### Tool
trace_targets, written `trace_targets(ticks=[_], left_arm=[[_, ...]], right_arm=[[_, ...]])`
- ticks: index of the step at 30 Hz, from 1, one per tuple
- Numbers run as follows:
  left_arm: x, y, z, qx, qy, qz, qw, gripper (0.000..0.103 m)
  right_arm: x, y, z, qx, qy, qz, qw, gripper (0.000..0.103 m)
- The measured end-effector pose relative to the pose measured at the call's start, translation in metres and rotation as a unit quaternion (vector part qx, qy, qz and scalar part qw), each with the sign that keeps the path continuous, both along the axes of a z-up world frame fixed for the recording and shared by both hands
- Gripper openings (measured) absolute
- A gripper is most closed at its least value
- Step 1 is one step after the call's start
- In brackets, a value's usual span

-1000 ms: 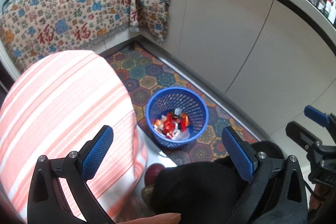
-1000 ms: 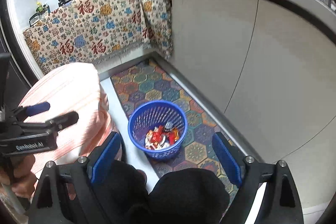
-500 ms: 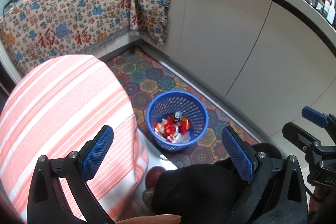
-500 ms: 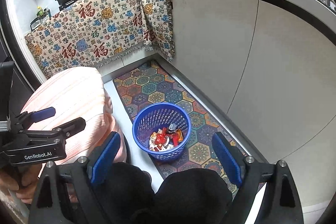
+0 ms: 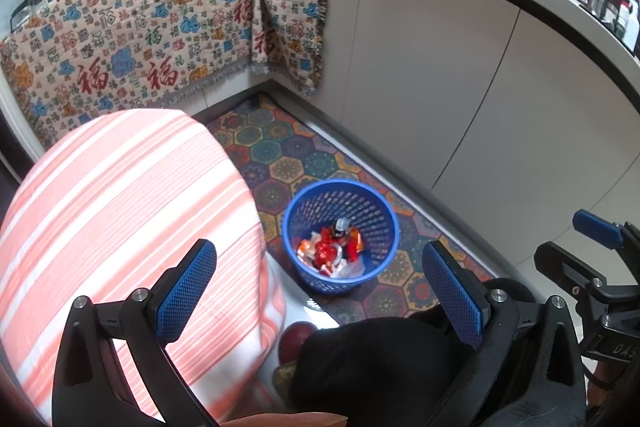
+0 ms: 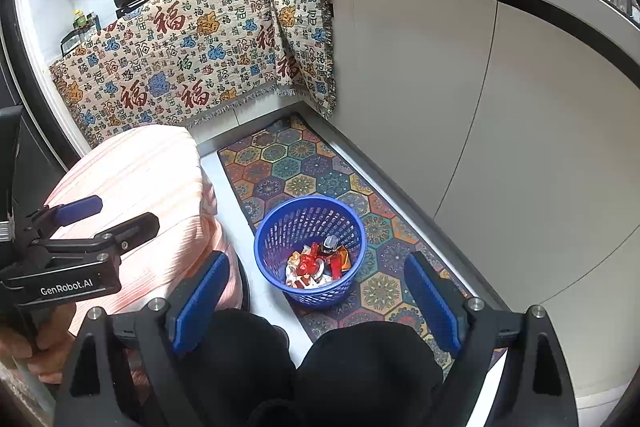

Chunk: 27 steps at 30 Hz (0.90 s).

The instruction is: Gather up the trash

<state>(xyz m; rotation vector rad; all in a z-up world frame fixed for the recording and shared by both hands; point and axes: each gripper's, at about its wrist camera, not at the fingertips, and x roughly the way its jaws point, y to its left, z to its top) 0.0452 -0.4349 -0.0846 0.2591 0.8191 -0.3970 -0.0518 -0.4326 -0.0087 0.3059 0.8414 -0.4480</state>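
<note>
Blue basket (image 6: 310,251), striped cushion (image 5: 120,211) beside, patterned rug (image 6: 304,171)

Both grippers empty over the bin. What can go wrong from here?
The blue basket is light-looking and stands on the patterned mat; a nudge from the open right gripper or left gripper might tip it and spill the wrappers. The striped cloth beside it could snag a finger.

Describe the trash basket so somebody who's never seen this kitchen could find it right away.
Start at the grey cabinet fronts that run along the kitchen and look down to the colourful hexagon-patterned runner at their foot. The blue basket stands on that runner, beside a seat draped in a pink striped cloth. It is the only round, perforated blue plastic tub there, with red and white wrappers inside.
</note>
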Motion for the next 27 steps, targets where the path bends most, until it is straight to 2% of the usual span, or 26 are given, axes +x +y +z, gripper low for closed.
trace_targets(ticks=[27], left_arm=[[-0.0001,0.0025,0.0020,0.000,0.001,-0.001,1.0000,0.102]], right_arm=[[-0.0008,-0.0023,0.0009,-0.001,0.000,0.002,1.000,0.091]])
